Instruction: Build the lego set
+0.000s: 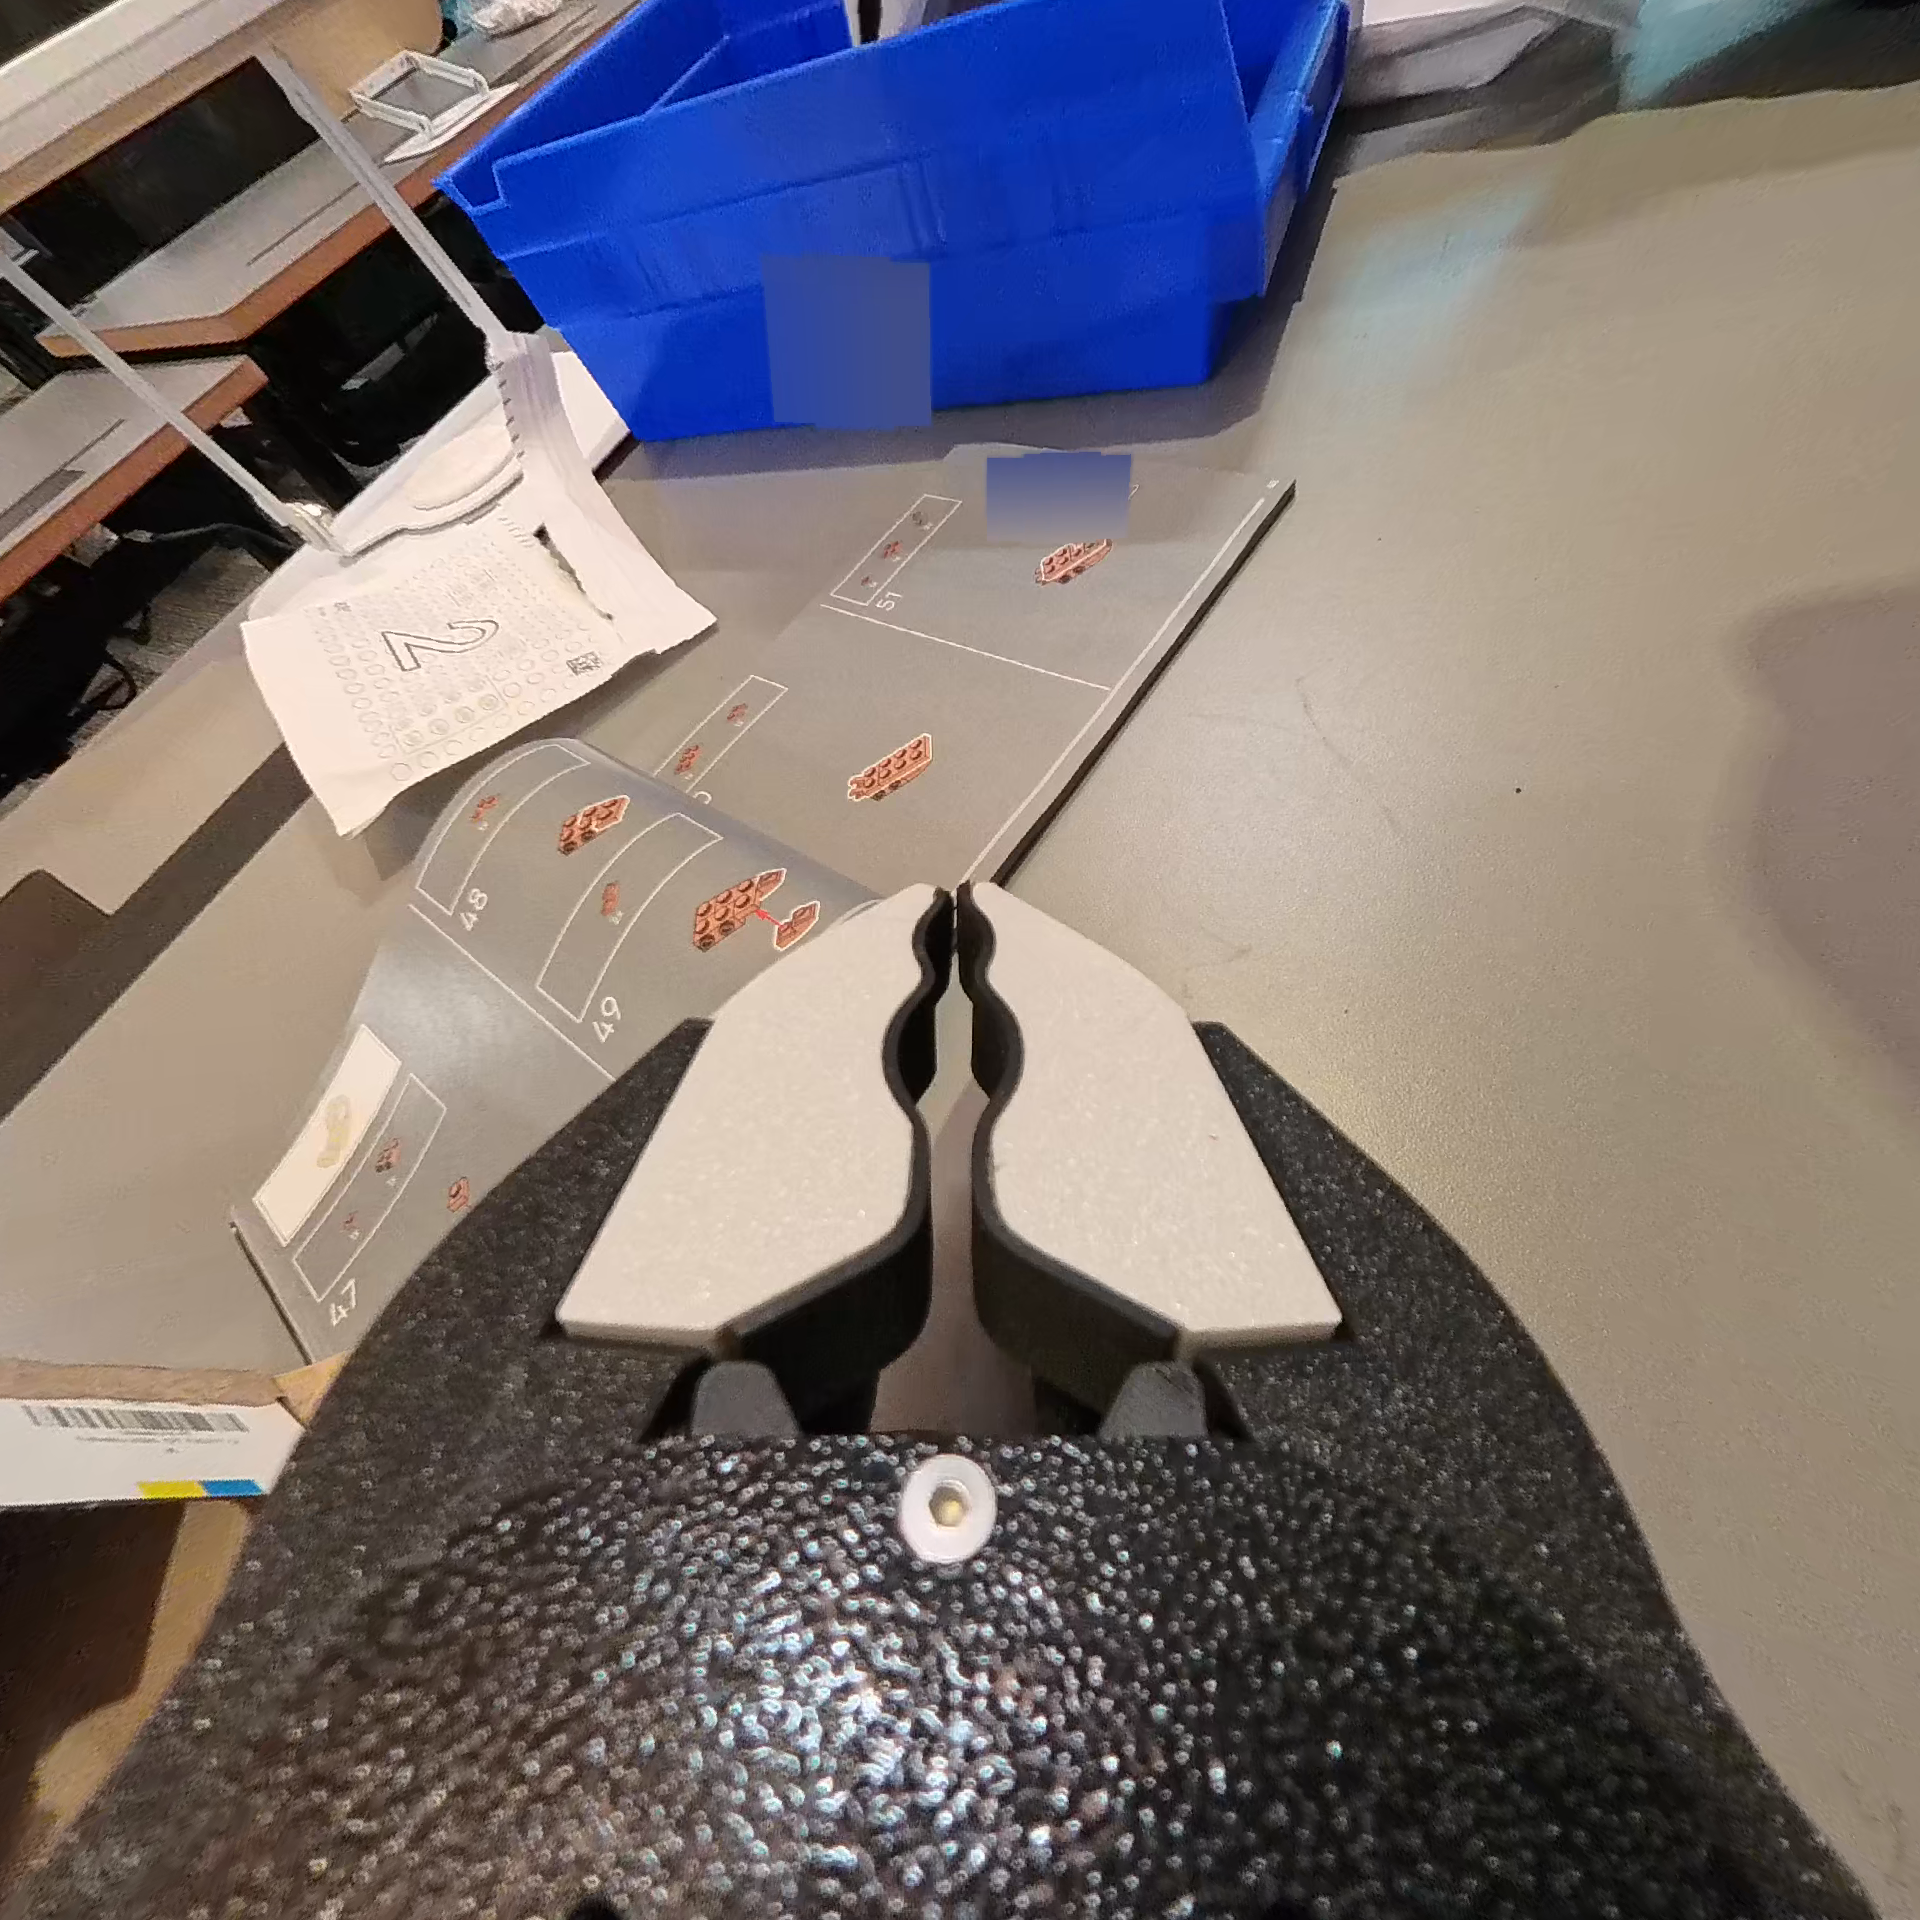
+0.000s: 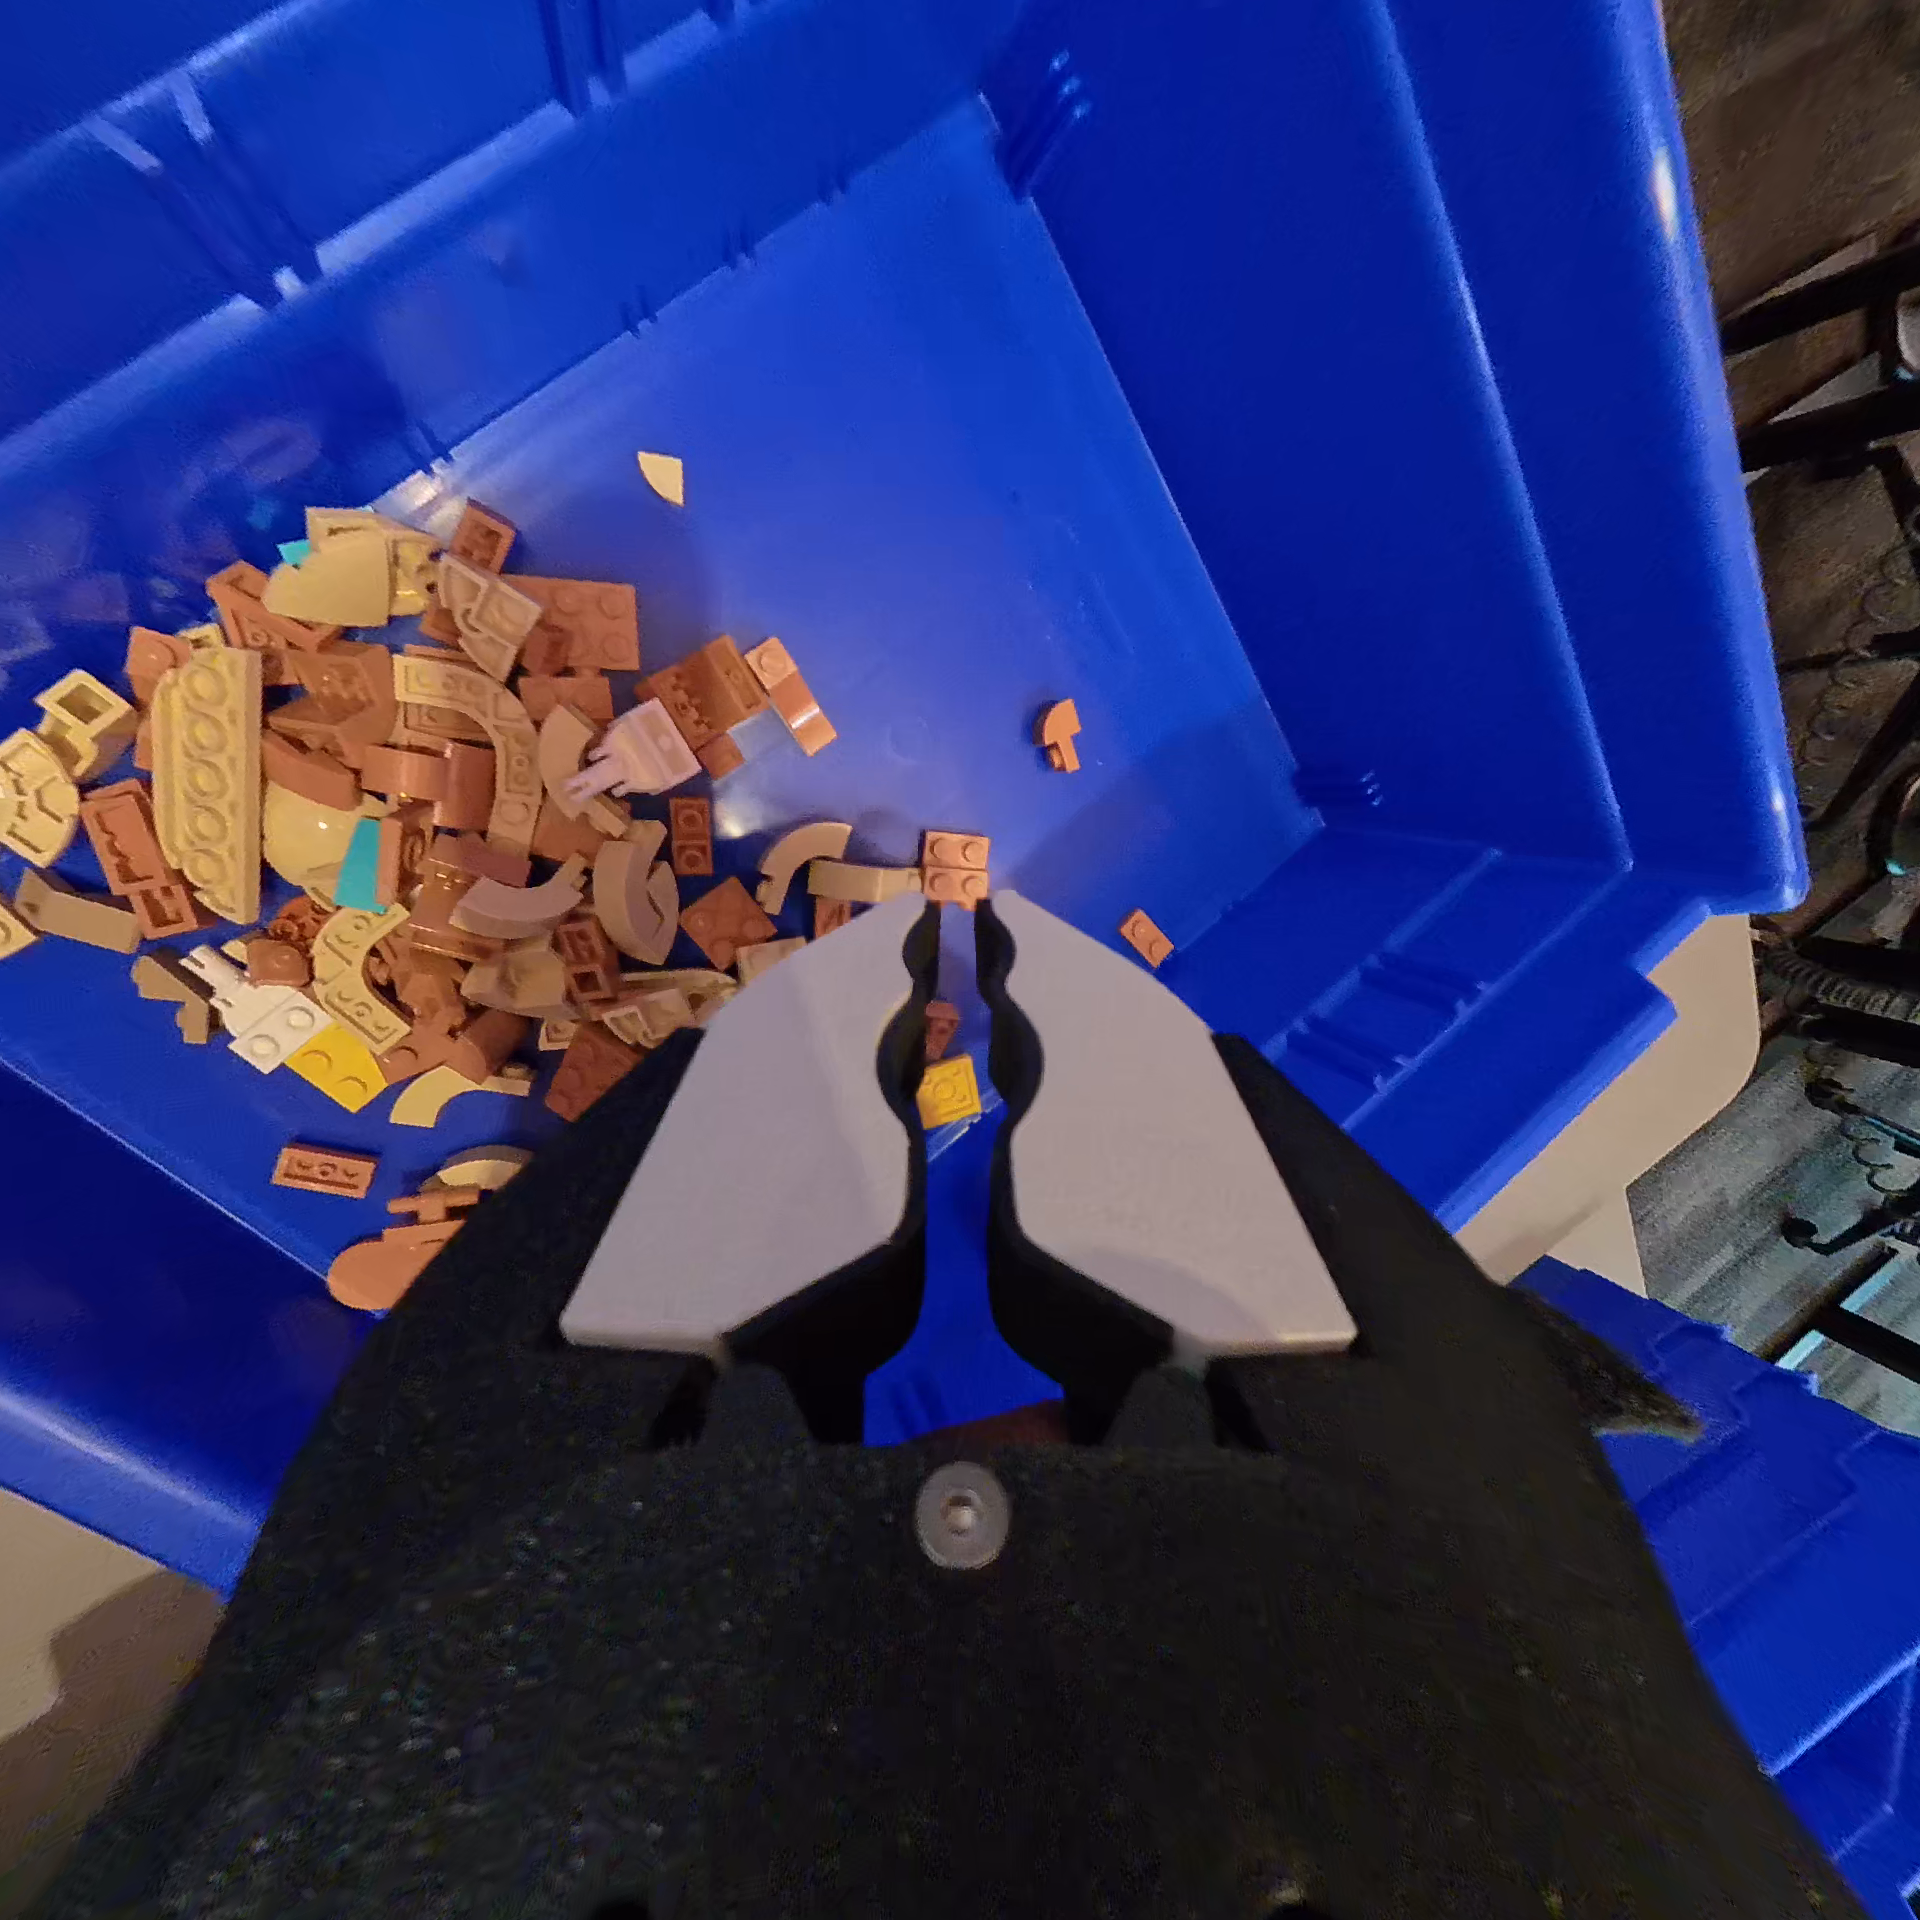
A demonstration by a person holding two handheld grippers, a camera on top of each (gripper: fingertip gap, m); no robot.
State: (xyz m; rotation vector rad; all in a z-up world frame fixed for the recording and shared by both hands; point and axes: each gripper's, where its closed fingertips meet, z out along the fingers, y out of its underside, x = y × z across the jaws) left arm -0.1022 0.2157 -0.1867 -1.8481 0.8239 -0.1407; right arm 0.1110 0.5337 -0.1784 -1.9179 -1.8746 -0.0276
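Orange-brown studded plate [image 2: 956, 871] pinched at tips of right gripper [image 2: 957, 906] over blue bin [image 2: 1351, 520], beside brick pile [image 2: 395, 790]. Left gripper [image 1: 956, 896] jaws closed, bare, above booklet [image 1: 935, 665] edge on tabletop [image 1: 1507, 831].

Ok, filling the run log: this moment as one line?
left: jaws shut, over booklet | right: jaws apart, tips at orange brick, in bin

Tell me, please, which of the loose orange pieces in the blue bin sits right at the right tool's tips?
The square four-stud orange plate, gripped at the right tool. The round-headed orange piece and small two-stud plate lie apart on the bin floor.
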